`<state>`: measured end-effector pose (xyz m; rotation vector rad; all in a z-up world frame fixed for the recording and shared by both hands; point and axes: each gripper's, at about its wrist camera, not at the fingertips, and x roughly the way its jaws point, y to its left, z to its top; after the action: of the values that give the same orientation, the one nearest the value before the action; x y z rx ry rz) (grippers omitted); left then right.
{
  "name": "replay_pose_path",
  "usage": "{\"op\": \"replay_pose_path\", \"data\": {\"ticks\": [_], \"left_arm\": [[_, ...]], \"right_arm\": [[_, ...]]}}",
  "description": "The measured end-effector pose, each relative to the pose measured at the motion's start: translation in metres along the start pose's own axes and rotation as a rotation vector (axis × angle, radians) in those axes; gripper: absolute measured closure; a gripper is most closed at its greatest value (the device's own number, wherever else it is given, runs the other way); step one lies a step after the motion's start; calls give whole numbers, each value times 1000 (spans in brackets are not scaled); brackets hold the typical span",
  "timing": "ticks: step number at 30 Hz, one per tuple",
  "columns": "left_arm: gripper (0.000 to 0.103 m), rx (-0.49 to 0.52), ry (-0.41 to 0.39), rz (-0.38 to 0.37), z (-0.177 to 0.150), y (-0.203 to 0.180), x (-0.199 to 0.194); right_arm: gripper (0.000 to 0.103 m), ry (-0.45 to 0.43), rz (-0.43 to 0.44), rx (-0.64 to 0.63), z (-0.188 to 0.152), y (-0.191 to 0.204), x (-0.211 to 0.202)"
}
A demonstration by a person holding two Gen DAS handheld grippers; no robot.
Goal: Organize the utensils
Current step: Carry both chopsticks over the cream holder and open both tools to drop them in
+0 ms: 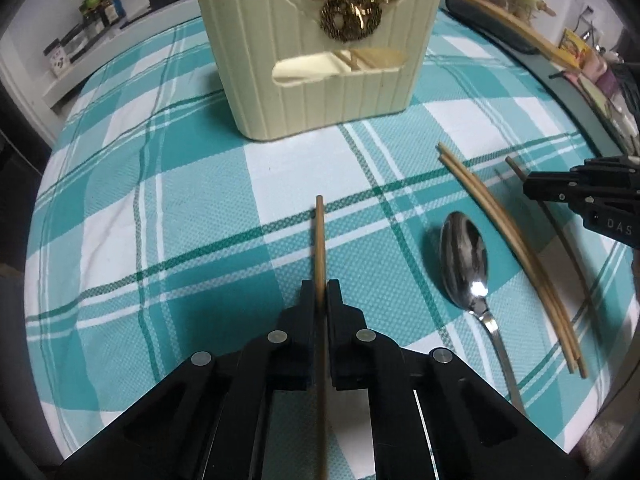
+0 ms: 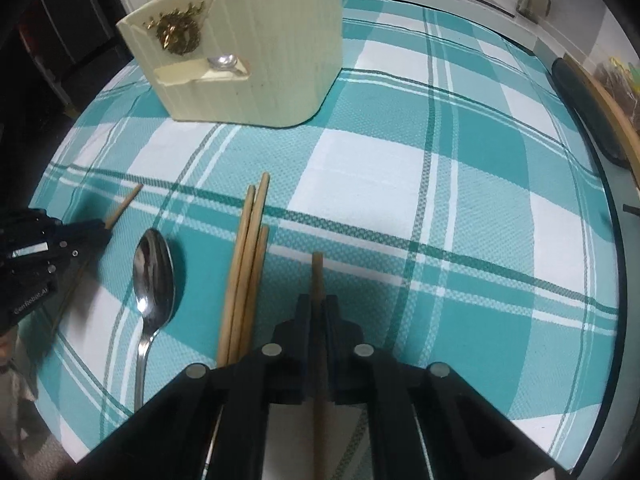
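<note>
Left gripper [image 1: 320,292]: clenched on one slim tan wooden chopstick [image 1: 320,236], long axis running straight forward between the fingers. Cream ribbed plastic utensil caddy [image 1: 320,92]: dead ahead, well apart, on the teal plaid cloth [image 1: 160,208]. Right gripper [image 2: 319,308]: likewise grips a second wooden chopstick [image 2: 317,276]; caddy lies ahead-left. Steel spoon [image 1: 466,260] and three loose chopsticks [image 1: 516,248] lie between the grippers.

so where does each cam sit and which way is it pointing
Left wrist: on the left gripper, facing the cream utensil holder; its fingers clamp a chopstick; the right gripper shows at right.
Right wrist: on the right gripper, facing forward with the holder up-left; it clamps another chopstick; the left gripper shows at left.
Shared: holder, spoon, loose chopsticks, plaid cloth.
</note>
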<state>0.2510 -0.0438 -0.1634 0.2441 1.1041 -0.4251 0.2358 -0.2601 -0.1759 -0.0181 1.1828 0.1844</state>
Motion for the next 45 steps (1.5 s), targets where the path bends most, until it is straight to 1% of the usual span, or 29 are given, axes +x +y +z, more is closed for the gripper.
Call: {"op": "replay_pose_path", "data": {"ticks": [4,8,10,13,16,19,21,23,26,28,29,31,34,36,38,41,43,45], "left_arm": [[99,-84,-174,-76,-6,18,-57],[99,-121,-334,-127,-16,28,-118],[99,-130,-403,-139,-20,30,-142],[100,-157,-476,-149,-20,37,-165],[100,-184,-529,-157,-15,44,-183],[100,-203,-578,-162,1,51,-203],[100,-214,-620,-160,18,56,-220],[100,-217,-675,-141,40,60,-237],[100,-206,-773,-69,76,60,-256],[100,-188,-820,-4,102,57,-258],[100,-181,-825,17,112,56,-254],[100,-179,-793,31,135,55,-236],[100,-199,-689,3,160,58,-191],[100,-215,-600,-26,168,61,-158],[100,-225,-511,-56,174,64,-127],[100,-233,-400,-85,177,65,-90],[99,-250,-340,-107,180,67,-72],[98,-280,-302,-128,180,67,-62]], "right_arm": [[97,-165,71,27,-5,1,-56],[97,-310,106,16,-14,9,-117],[97,-370,101,4,-17,15,-142],[97,-454,88,-13,-18,23,-171],[97,-540,68,-33,-12,32,-192],[97,-611,49,-51,2,40,-208],[97,-645,58,-42,21,40,-217],[97,-692,57,-39,43,42,-226],[97,-775,55,-37,75,44,-243],[97,-842,51,-35,96,46,-253],[97,-873,50,-35,106,48,-255],[97,-904,46,-34,124,50,-252],[97,-895,33,-29,149,50,-226],[97,-833,30,-30,165,48,-198],[97,-714,66,-21,180,45,-163],[97,-575,109,-1,195,40,-123],[97,-519,125,8,201,39,-104],[94,-478,136,20,204,38,-89]]}}
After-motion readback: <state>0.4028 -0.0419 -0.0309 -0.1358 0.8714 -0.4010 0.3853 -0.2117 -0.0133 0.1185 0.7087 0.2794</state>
